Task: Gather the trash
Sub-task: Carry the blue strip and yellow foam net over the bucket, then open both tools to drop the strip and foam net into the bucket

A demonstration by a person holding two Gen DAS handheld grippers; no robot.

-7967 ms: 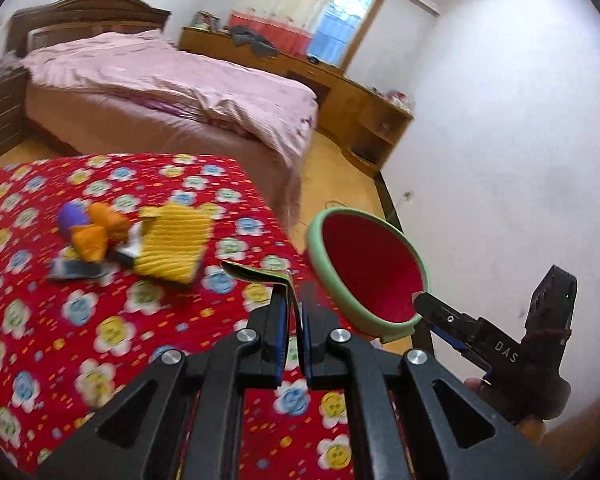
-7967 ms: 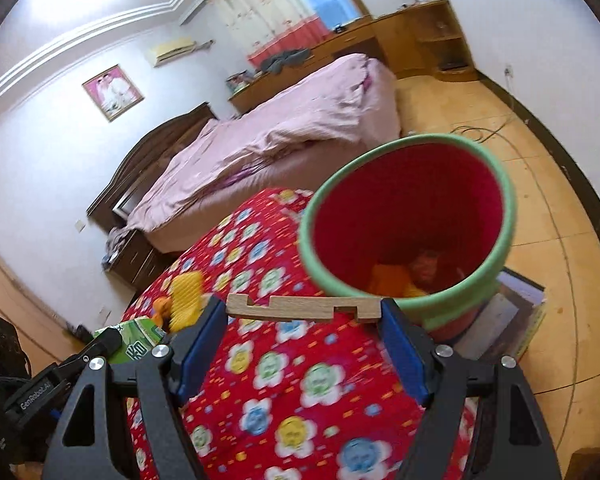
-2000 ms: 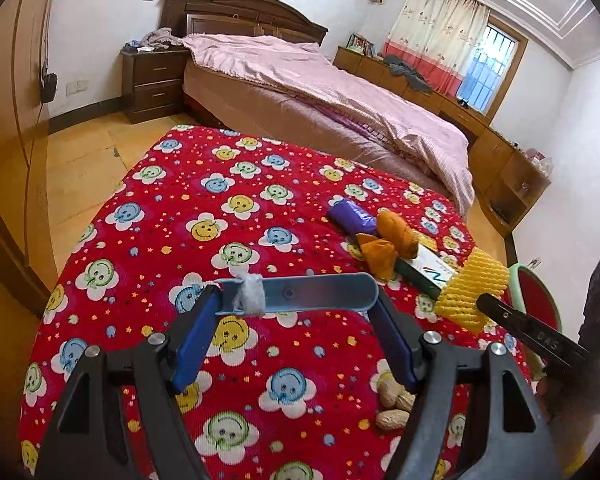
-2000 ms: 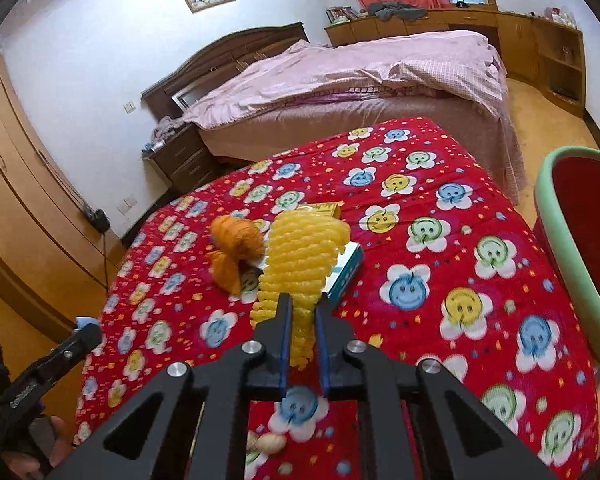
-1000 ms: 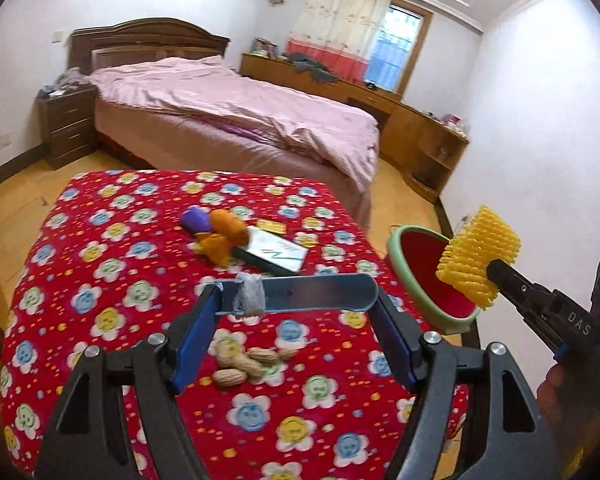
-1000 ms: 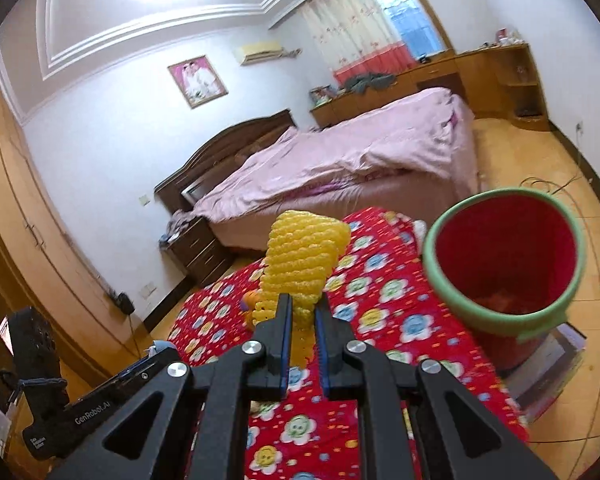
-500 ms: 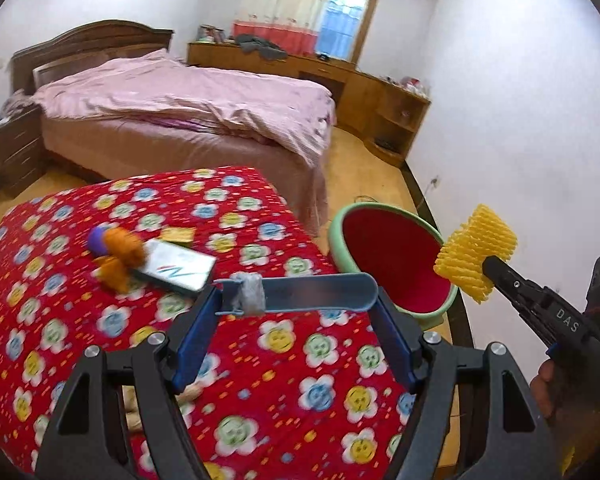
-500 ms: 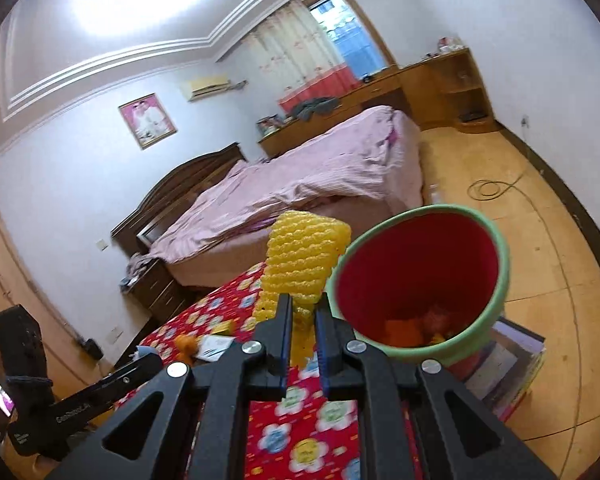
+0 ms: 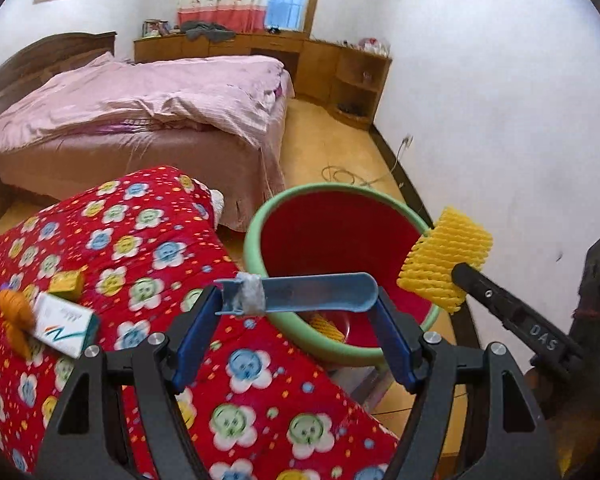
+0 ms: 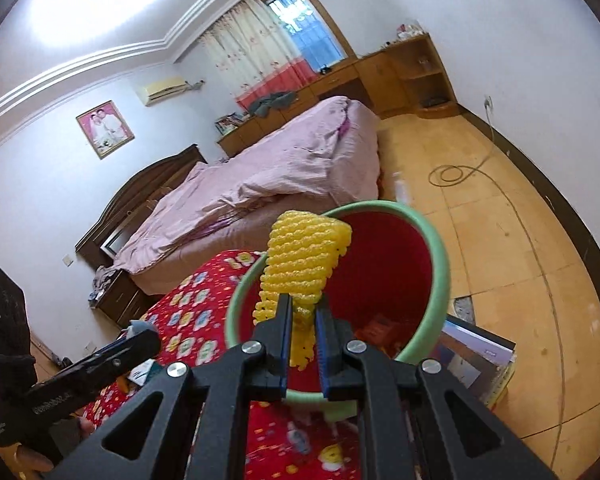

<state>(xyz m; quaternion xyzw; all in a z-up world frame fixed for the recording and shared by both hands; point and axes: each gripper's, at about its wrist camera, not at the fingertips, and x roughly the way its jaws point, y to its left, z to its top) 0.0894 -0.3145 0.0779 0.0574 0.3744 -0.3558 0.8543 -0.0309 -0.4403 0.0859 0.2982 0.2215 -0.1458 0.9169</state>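
Observation:
My right gripper [image 10: 302, 320] is shut on a yellow foam fruit net [image 10: 304, 260] and holds it over the near rim of the red bin with a green rim [image 10: 440, 276]. In the left wrist view the net [image 9: 444, 266] hangs over the bin's right rim [image 9: 256, 224]. My left gripper [image 9: 296, 300] is shut on a flat blue plastic piece [image 9: 312, 292], held wide between the fingers above the bin's near edge. Yellow and orange trash lies in the bin's bottom.
The table has a red flowered cloth [image 9: 148, 264]. On it at the left lie a white box [image 9: 64, 324], a small yellow box [image 9: 66, 280] and an orange peel [image 9: 14, 312]. A pink bed [image 9: 140, 112] stands behind. Books [image 10: 480, 364] lie under the bin.
Both grippers have moved toward the bin. The yellow net has come from the table to above the bin's rim. The left gripper still holds the blue piece.

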